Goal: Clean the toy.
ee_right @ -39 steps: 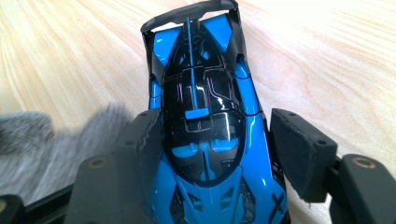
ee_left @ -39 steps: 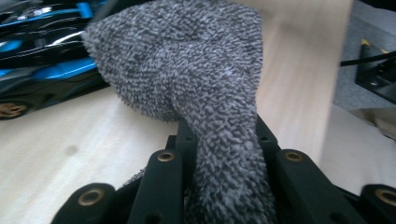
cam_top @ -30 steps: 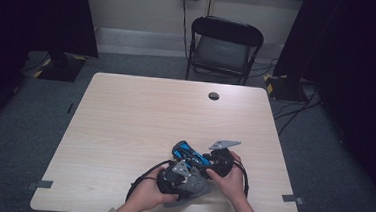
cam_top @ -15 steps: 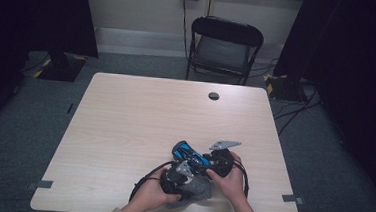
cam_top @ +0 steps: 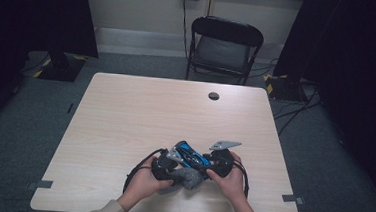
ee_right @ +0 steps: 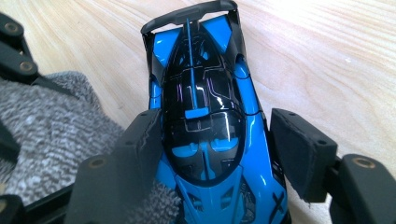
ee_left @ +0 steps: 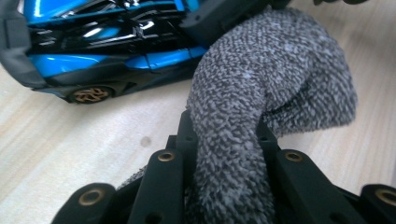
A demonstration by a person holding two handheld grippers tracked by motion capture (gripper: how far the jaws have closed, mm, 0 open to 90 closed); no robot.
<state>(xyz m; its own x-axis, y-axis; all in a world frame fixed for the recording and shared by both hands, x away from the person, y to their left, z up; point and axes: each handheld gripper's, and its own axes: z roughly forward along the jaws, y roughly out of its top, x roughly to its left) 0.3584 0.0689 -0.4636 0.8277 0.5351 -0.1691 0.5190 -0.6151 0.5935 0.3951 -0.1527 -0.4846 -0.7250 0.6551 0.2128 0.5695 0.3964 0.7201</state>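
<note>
High view: near the bench's [cam_top: 125, 111] front edge, the left gripper [cam_top: 164, 165] and right gripper [cam_top: 220, 161] meet over a blue toy car [cam_top: 188, 155] and grey cloth [cam_top: 187, 177].

Left gripper view: its jaws pinch the cloth [ee_left: 261, 93] tight; the car [ee_left: 107, 42] lies beyond.

Right gripper view: its jaws flank the car [ee_right: 205, 116], half-open; the right pad's contact is unclear.

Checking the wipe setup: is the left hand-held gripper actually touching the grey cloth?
Touching. The left gripper view shows the grey cloth pinched between the two black jaws of the left hand-held gripper, bulging out above them beside the blue toy car.
</note>
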